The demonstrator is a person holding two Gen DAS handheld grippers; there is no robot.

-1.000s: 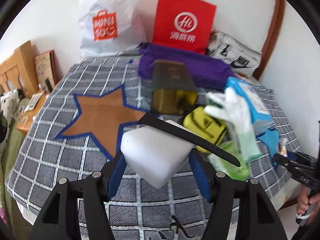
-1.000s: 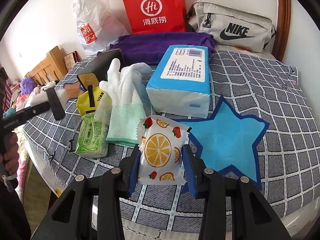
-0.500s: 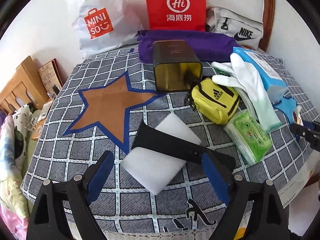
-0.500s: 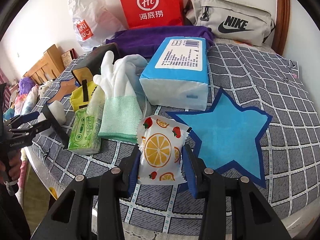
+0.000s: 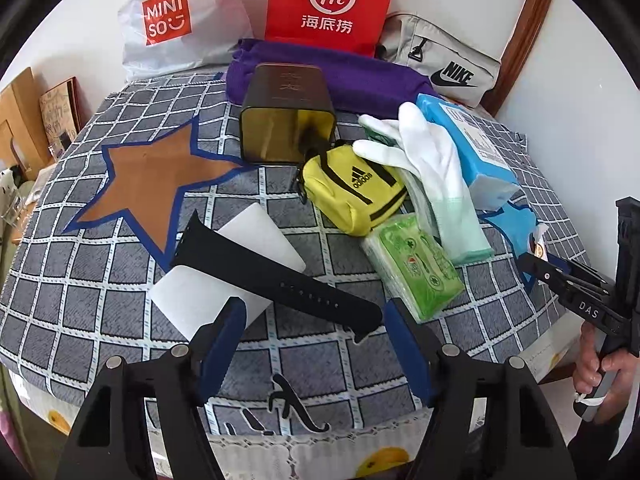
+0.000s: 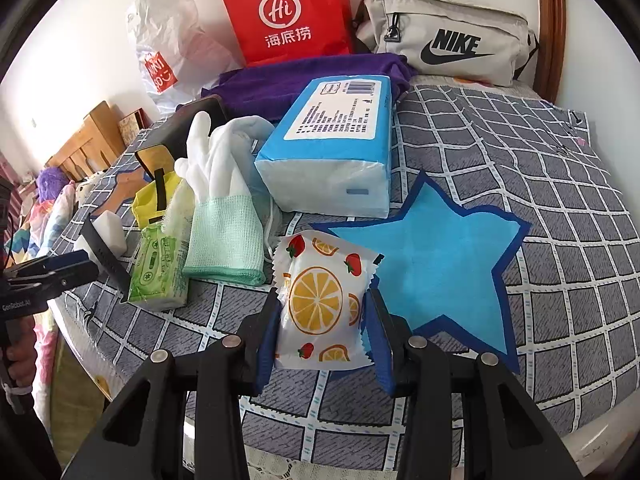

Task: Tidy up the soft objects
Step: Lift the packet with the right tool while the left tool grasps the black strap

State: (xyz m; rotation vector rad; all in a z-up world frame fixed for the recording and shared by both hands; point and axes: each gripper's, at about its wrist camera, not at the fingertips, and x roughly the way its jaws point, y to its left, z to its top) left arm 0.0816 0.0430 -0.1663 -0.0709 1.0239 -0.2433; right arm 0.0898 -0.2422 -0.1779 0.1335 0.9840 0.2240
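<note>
My left gripper (image 5: pixel 312 324) is open and empty, just in front of a white sponge (image 5: pixel 208 280) that lies on the checked cloth beside the brown star mat (image 5: pixel 148 176). A black watch strap (image 5: pixel 276 276) lies across the sponge. My right gripper (image 6: pixel 322 320) is shut on a fruit-print packet (image 6: pixel 320 304), held by the left edge of the blue star mat (image 6: pixel 436 264). A white-and-green glove (image 6: pixel 224 208), a green tissue pack (image 6: pixel 158 268), a yellow Adidas pouch (image 5: pixel 352 188) and a blue tissue pack (image 6: pixel 332 144) lie between the two mats.
A dark open tin (image 5: pixel 286 116) lies on its side behind the pouch. A purple towel (image 5: pixel 332 72), a red bag (image 5: pixel 328 4), a Miniso bag (image 5: pixel 168 20) and a grey Nike bag (image 6: pixel 444 36) line the back wall. The table edge (image 5: pixel 280 432) is just below my left gripper.
My left gripper opened and let go of the white sponge, then drew back; the sponge and strap now lie on the cloth. My right gripper kept its hold on the packet, almost still.
</note>
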